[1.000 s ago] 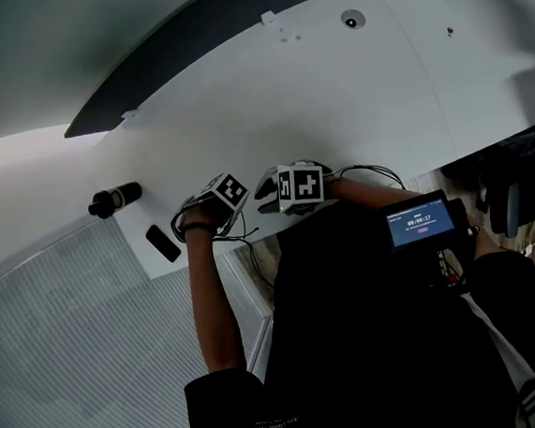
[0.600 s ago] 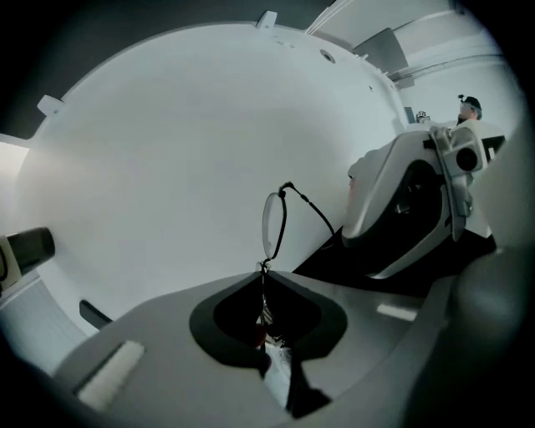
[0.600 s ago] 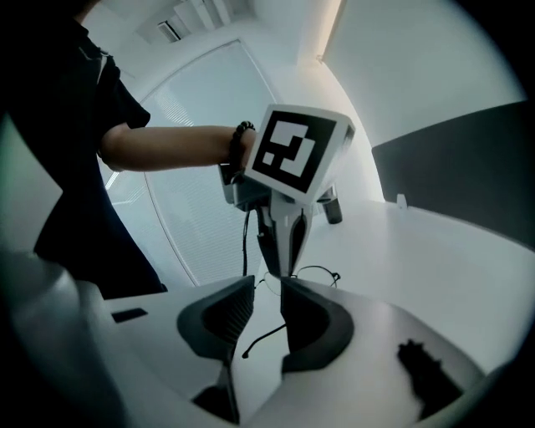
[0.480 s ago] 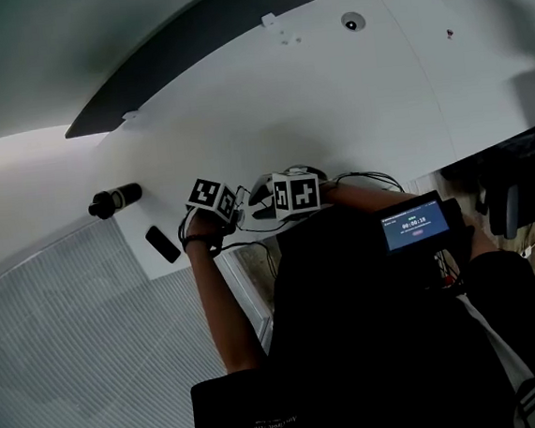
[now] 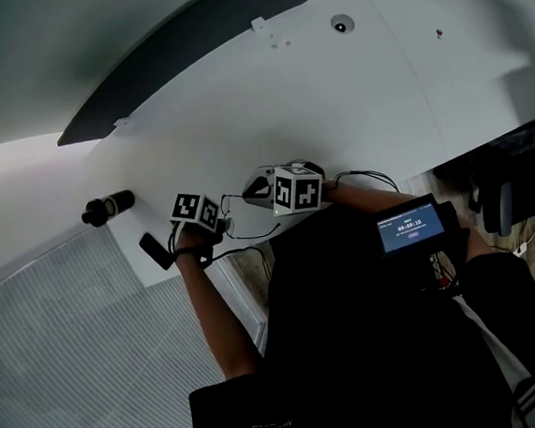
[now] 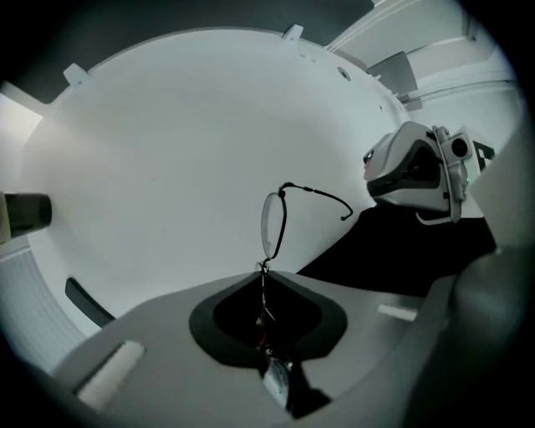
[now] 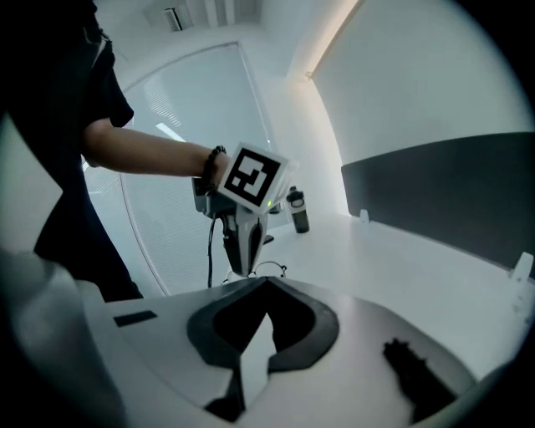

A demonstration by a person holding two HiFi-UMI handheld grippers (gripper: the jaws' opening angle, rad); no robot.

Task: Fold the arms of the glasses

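A: Entry, with the left gripper [image 6: 266, 280] as reference. What is the state of its jaws?
B: Clenched on the glasses [image 6: 272, 224]. The thin frame is seen edge-on and pinched low in the jaw gap. One lens stands clear just past the tips.
A: And the arms of the glasses?
B: One arm [image 6: 318, 195] is visible, swung out from the top of that lens. Its hooked end is free in the air and touches nothing. The other arm cannot be made out.
A: Right gripper [image 7: 266, 282]?
B: Just beside the left gripper but apart from it, nose turned toward it. Its jaws have just been closing and now meet, with nothing between them.
A: What lies underneath?
B: A white table [image 6: 167, 142], below and beyond the left gripper. Whether the glasses touch it, cannot tell.
A: Other items?
B: A dark cylinder [image 5: 107, 208] lies on the table, well out to the left of the left gripper in the head view. A flat black bar [image 5: 155, 251] sits nearer, on the same side.
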